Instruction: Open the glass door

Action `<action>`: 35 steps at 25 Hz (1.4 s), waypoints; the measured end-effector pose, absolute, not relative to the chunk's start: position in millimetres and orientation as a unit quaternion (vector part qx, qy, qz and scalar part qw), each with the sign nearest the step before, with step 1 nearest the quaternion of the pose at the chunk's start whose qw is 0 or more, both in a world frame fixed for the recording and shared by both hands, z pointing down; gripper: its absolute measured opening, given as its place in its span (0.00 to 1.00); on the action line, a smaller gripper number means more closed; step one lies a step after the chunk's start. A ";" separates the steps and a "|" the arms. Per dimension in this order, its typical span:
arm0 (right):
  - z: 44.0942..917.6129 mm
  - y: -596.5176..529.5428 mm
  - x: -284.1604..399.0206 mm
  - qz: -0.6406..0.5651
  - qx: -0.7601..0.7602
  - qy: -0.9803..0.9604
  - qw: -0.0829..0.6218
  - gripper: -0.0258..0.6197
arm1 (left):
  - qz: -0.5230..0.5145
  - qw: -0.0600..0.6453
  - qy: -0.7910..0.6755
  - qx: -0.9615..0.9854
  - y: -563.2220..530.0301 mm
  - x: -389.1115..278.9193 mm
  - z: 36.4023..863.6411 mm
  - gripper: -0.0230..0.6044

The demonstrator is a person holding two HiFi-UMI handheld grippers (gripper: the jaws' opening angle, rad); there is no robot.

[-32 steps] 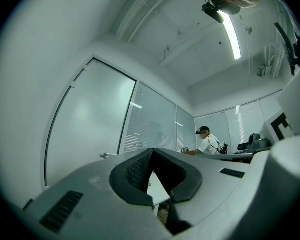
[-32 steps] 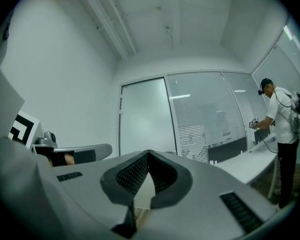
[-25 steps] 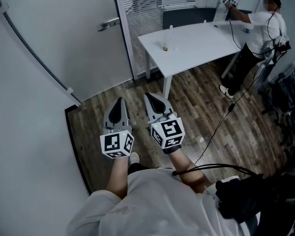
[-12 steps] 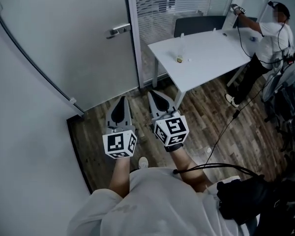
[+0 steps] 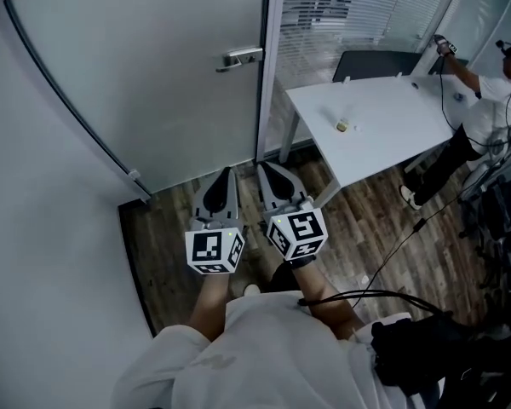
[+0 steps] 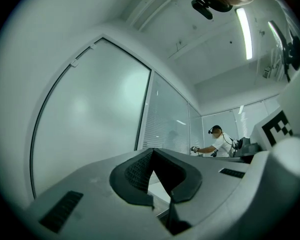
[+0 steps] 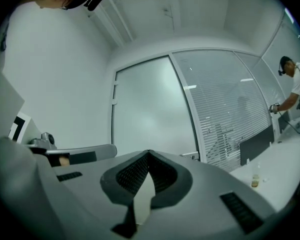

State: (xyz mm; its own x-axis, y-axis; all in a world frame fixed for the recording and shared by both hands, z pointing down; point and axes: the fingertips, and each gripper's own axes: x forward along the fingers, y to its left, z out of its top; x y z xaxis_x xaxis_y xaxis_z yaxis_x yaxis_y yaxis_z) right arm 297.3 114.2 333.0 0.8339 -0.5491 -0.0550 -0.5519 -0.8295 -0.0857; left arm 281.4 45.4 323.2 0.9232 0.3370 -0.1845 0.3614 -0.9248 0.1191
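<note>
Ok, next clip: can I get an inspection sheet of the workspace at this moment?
Surface: dark wood-look floor.
Job's things: frosted glass door, looks shut; its lever handle is untouched.
Clutter: small object on the white table, too small to identify.
Grippers: left gripper and right gripper are both shut and empty, side by side, pointing at the door and short of it.
Cables: black cable trailing across the floor to the right.
Surroundings: blinds behind a glass partition; dark chair behind the table; another person at the table's far end.
</note>
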 end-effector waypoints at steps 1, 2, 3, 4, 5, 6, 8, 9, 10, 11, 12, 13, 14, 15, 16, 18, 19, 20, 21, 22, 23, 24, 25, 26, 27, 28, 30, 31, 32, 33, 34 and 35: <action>335.5 116.6 307.2 0.011 -0.957 0.285 0.049 0.04 | -0.077 0.079 0.179 0.978 45.6 290.3 326.7 0.04; 336.9 119.7 317.9 0.010 -0.958 0.282 0.049 0.04 | -0.075 0.081 0.180 0.977 46.7 299.6 329.3 0.04; 337.7 123.4 329.1 0.010 -0.959 0.280 0.050 0.04 | -0.074 0.083 0.179 0.977 48.2 309.3 331.3 0.04; 338.4 127.3 341.0 0.011 -0.959 0.279 0.050 0.04 | -0.076 0.085 0.177 0.978 49.6 318.7 332.2 0.04; 339.4 131.3 353.2 0.012 -0.959 0.279 0.051 0.04 | -0.083 0.086 0.174 0.977 50.2 327.3 330.9 0.04; 340.7 135.0 365.8 0.014 -0.959 0.279 0.052 0.04 | -0.096 0.087 0.169 0.977 49.8 334.9 326.8 0.04; 343.1 141.7 392.6 0.016 -0.958 0.280 0.057 0.04 | -0.128 0.083 0.158 0.976 47.9 351.4 313.9 0.04; 343.7 144.9 407.0 0.016 -0.958 0.282 0.058 0.04 | -0.137 0.078 0.152 0.976 48.2 363.2 308.8 0.04; 343.6 148.1 422.5 0.017 -0.957 0.284 0.060 0.04 | -0.140 0.072 0.147 0.977 49.6 378.1 305.8 0.04; 342.4 151.1 439.0 0.017 -0.956 0.288 0.062 0.04 | -0.137 0.065 0.142 0.978 52.0 395.1 304.6 0.04; 339.8 154.0 456.1 0.018 -0.954 0.291 0.065 0.04 | -0.131 0.061 0.137 0.980 54.8 412.8 304.3 0.04; 335.9 157.2 473.1 0.019 -0.953 0.296 0.067 0.04 | -0.125 0.059 0.132 0.982 58.0 430.0 304.1 0.04; 330.4 161.2 489.7 0.022 -0.951 0.300 0.068 0.04 | -0.120 0.057 0.127 0.983 61.9 446.4 303.5 0.04; 324.0 166.3 506.0 0.026 -0.950 0.304 0.067 0.04 | -0.117 0.055 0.122 0.984 66.9 462.2 302.3 0.04; 317.8 172.1 521.9 0.031 -0.949 0.307 0.065 0.04 | -0.115 0.051 0.118 0.985 72.9 477.8 301.2 0.04; 310.8 183.9 551.8 0.038 -0.947 0.313 0.063 0.04 | -0.110 0.035 0.111 0.987 86.4 508.2 301.5 0.04; 311.0 188.9 565.4 0.038 -0.946 0.315 0.063 0.04 | -0.106 0.026 0.107 0.988 92.5 522.0 303.0 0.04; 313.3 192.7 577.6 0.034 -0.945 0.318 0.063 0.04 | -0.103 0.021 0.102 0.989 97.4 534.4 304.6 0.04; 316.7 195.4 588.6 0.029 -0.944 0.322 0.063 0.04 | -0.102 0.019 0.099 0.990 101.0 545.3 305.9 0.04; 319.6 197.2 598.6 0.025 -0.943 0.327 0.064 0.04 | -0.101 0.020 0.095 0.990 103.6 555.3 306.4 0.04; 321.6 199.0 607.9 0.022 -0.941 0.332 0.065 0.04 | -0.101 0.023 0.093 0.990 105.9 564.6 306.4 0.04; 323.1 201.3 616.4 0.020 -0.939 0.336 0.067 0.04 | -0.101 0.027 0.090 0.990 108.3 573.5 306.8 0.04; 324.6 204.4 624.7 0.019 -0.938 0.339 0.071 0.04 | -0.099 0.030 0.089 0.991 111.1 582.1 307.9 0.04; 326.3 208.3 633.0 0.018 -0.937 0.339 0.076 0.04 | -0.096 0.033 0.088 0.991 114.3 590.3 309.6 0.04; 328.2 212.2 641.3 0.016 -0.937 0.339 0.083 0.04 | -0.093 0.036 0.087 0.991 117.5 597.9 311.7 0.04; 330.8 215.5 649.3 0.013 -0.937 0.337 0.088 0.04 | -0.090 0.041 0.086 0.991 120.3 604.6 314.2 0.04; 337.9 216.5 662.6 0.003 -0.936 0.339 0.094 0.04 | -0.082 0.049 0.081 0.992 121.9 616.3 320.9 0.04; 340.6 214.3 668.3 0.000 -0.935 0.343 0.093 0.04 | -0.079 0.050 0.079 0.993 120.4 622.9 323.7 0.04; 341.8 212.2 673.7 -0.001 -0.934 0.345 0.092 0.04 | -0.076 0.048 0.077 0.993 118.4 630.7 325.6 0.04; 342.2 211.4 679.0 -0.001 -0.934 0.345 0.090 0.04 | -0.075 0.046 0.077 0.993 116.9 638.6 327.4 0.04; 343.2 212.2 684.1 0.000 -0.935 0.342 0.089 0.04 | -0.073 0.045 0.078 0.993 116.5 645.6 329.7 0.04; 345.4 213.6 689.1 -0.002 -0.937 0.339 0.089 0.04 | -0.069 0.045 0.080 0.993 116.7 651.1 332.7 0.04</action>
State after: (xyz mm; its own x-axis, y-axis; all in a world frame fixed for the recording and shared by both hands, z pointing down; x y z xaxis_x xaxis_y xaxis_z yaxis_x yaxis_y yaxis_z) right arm 689.1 213.6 345.4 0.7706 -0.6348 -0.0563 -0.6340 -0.7546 -0.1690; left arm 651.1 116.7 332.7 0.9775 0.1533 -0.1450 0.1658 -0.9830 0.0786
